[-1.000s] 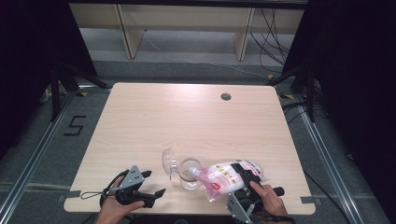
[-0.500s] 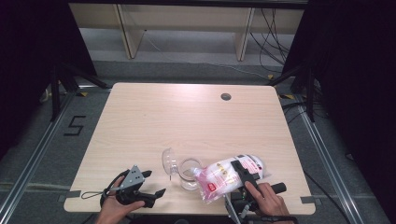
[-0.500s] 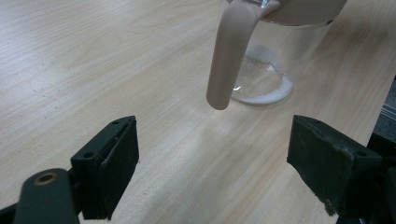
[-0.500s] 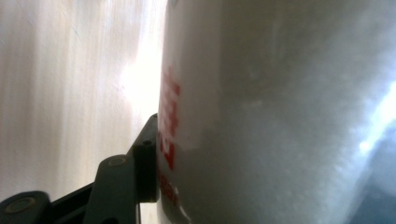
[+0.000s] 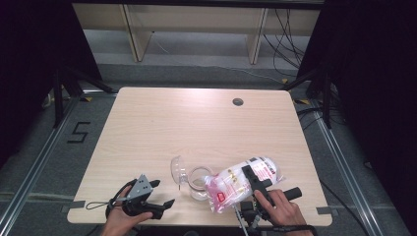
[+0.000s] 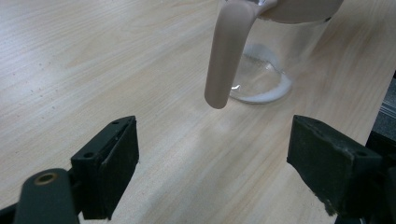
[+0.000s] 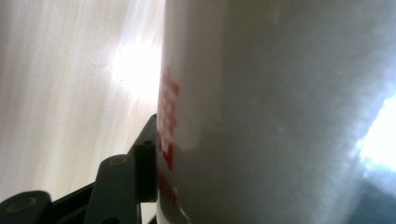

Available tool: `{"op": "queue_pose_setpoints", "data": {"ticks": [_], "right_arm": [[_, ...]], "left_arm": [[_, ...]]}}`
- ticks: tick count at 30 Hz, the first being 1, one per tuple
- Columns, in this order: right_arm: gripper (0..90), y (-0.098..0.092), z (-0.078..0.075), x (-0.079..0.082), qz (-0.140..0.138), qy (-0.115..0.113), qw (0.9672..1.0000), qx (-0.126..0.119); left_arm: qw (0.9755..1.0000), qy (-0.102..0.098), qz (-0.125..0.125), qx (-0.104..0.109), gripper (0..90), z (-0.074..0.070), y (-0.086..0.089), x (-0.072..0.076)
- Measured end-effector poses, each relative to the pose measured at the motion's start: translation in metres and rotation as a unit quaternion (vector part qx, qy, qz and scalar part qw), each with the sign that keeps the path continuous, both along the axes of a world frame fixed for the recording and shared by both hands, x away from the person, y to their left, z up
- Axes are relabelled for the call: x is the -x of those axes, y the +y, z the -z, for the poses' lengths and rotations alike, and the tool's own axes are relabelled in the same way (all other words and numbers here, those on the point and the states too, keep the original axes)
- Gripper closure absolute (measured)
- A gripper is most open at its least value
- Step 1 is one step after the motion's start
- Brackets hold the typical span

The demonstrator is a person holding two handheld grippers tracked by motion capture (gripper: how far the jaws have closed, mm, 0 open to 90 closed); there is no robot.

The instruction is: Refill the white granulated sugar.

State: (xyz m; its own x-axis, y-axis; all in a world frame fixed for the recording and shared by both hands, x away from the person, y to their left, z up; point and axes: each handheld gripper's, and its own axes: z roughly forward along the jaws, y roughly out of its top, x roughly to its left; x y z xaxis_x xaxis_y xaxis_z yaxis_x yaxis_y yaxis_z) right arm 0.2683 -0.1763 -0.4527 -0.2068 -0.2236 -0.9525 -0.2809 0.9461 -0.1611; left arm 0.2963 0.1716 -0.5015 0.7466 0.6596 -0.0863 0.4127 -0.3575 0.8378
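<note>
Near the bench's (image 5: 162, 118) front edge, the white plastic bag (image 5: 241, 183) tilts over the glass jar (image 5: 199, 182), gripped by the right gripper's (image 5: 255, 183) fingers, while the left gripper's (image 5: 162, 194) fingers gape empty beside wide bare wood.

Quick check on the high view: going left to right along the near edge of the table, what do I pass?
Left gripper, jaws open and empty → clear jar with its lid tipped open → white bag with red print, clamped in the right gripper → the right hand.
</note>
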Motion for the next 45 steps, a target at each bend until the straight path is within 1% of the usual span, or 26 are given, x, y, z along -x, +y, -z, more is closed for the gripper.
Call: {"op": "queue_pose_setpoints", "data": {"ticks": [1, 2, 3, 4, 5, 6, 8, 10, 11, 14, 15, 19, 20, 23, 26, 27, 29, 30, 31, 33, 36, 37, 41, 42, 44, 45], "right_arm": [[46.2, 0.0016, -0.0036, -0.0004, -0.009, -0.004, 0.9998, 0.017], [46.3, 0.0019, -0.0044, -0.0001, -0.008, -0.002, 0.9999, 0.010], [46.4, 0.0028, -0.0056, -0.0021, -0.022, -0.012, 0.9995, 0.017], [46.4, 0.0028, -0.0056, -0.0021, -0.022, -0.012, 0.9995, 0.017], [46.4, 0.0024, -0.0027, -0.0006, -0.004, -0.005, 0.9999, 0.012], [46.4, 0.0024, -0.0027, -0.0006, -0.004, -0.005, 0.9999, 0.012], [46.5, 0.0044, -0.0042, -0.0026, -0.015, -0.012, 0.9994, 0.029], [46.6, 0.0049, -0.0050, -0.0034, -0.022, -0.017, 0.9990, 0.035], [46.6, 0.0045, -0.0039, -0.0023, -0.012, -0.012, 0.9994, 0.030], [46.7, 0.0039, -0.0024, -0.0028, -0.015, -0.014, 0.9995, 0.023], [46.7, 0.0043, -0.0036, -0.0029, -0.013, -0.012, 0.9993, 0.032], [46.8, 0.0044, -0.0057, -0.0036, -0.015, -0.018, 0.9989, 0.042], [46.8, 0.0029, -0.0033, -0.0030, -0.006, -0.015, 0.9995, 0.026], [46.9, 0.0032, -0.0055, -0.0032, -0.010, -0.021, 0.9989, 0.040], [47.0, 0.0031, -0.0061, -0.0028, -0.010, -0.022, 0.9989, 0.040], [47.0, 0.0041, -0.0076, -0.0034, -0.017, -0.024, 0.9983, 0.051], [47.0, 0.0045, -0.0083, -0.0035, -0.021, -0.027, 0.9980, 0.053], [47.0, 0.0024, -0.0048, -0.0022, -0.006, -0.019, 0.9994, 0.027], [47.1, 0.0037, -0.0068, -0.0031, -0.015, -0.023, 0.9986, 0.044], [47.1, 0.0043, -0.0084, -0.0033, -0.016, -0.028, 0.9980, 0.054], [47.2, 0.0043, -0.0093, -0.0039, -0.016, -0.029, 0.9979, 0.057], [47.2, 0.0047, -0.0102, -0.0044, -0.020, -0.033, 0.9974, 0.061], [47.3, 0.0045, -0.0094, -0.0040, -0.016, -0.031, 0.9974, 0.063], [47.3, 0.0049, -0.0096, -0.0041, -0.018, -0.030, 0.9974, 0.063], [47.3, 0.0048, -0.0090, -0.0038, -0.013, -0.028, 0.9978, 0.059], [47.4, 0.0046, -0.0081, -0.0035, -0.013, -0.026, 0.9982, 0.052]], "left_arm": [[1.0000, 0.000, 0.000, 0.000, 16.3, 0.0002, -0.0001, -0.0002], [1.0000, 0.002, 0.001, 0.003, 16.3, 0.0004, -0.0005, -0.0001], [1.0000, 0.002, 0.001, 0.005, 16.3, 0.0008, -0.0008, 0.0001], [1.0000, 0.002, 0.001, 0.005, 16.3, 0.0008, -0.0008, 0.0001], [1.0000, 0.000, 0.005, -0.002, 16.4, 0.0005, -0.0001, -0.0002], [1.0000, 0.000, 0.005, -0.002, 16.3, 0.0005, -0.0001, -0.0002], [1.0000, 0.001, 0.001, 0.004, 16.4, 0.0009, -0.0008, 0.0001], [1.0000, 0.002, 0.001, 0.005, 16.4, 0.0009, -0.0009, 0.0002], [1.0000, 0.001, 0.002, 0.001, 16.3, 0.0009, -0.0005, 0.0000], [1.0000, 0.002, 0.003, -0.001, 16.4, 0.0007, -0.0007, 0.0001], [1.0000, 0.002, 0.002, 0.002, 16.3, 0.0009, -0.0014, 0.0004], [1.0000, 0.003, 0.001, 0.004, 16.4, 0.0010, -0.0013, 0.0003], [1.0000, 0.003, 0.001, 0.004, 16.4, 0.0011, -0.0013, 0.0002], [1.0000, 0.002, 0.002, 0.002, 16.4, 0.0010, -0.0015, 0.0003], [1.0000, 0.003, 0.004, 0.000, 16.4, 0.0006, -0.0011, 0.0003], [1.0000, 0.002, 0.004, -0.002, 16.4, 0.0005, -0.0007, 0.0002], [1.0000, 0.001, 0.004, -0.002, 16.3, 0.0004, -0.0007, 0.0002], [1.0000, 0.002, 0.003, 0.001, 16.3, 0.0006, -0.0010, 0.0004], [1.0000, 0.002, 0.003, 0.001, 16.4, 0.0006, -0.0010, 0.0004], [1.0000, 0.002, 0.000, 0.006, 16.4, 0.0009, -0.0016, 0.0006], [1.0000, 0.002, 0.001, 0.006, 16.4, 0.0010, -0.0015, 0.0004], [1.0000, 0.002, 0.001, 0.006, 16.4, 0.0009, -0.0016, 0.0005], [1.0000, 0.000, 0.002, -0.003, 16.4, 0.0001, -0.0009, 0.0007], [1.0000, -0.001, 0.001, 0.004, 16.4, 0.0004, -0.0019, 0.0011], [1.0000, 0.000, 0.002, 0.001, 16.4, 0.0001, -0.0016, 0.0011], [1.0000, -0.004, 0.002, 0.004, 16.4, 0.0005, -0.0020, 0.0009]]}}
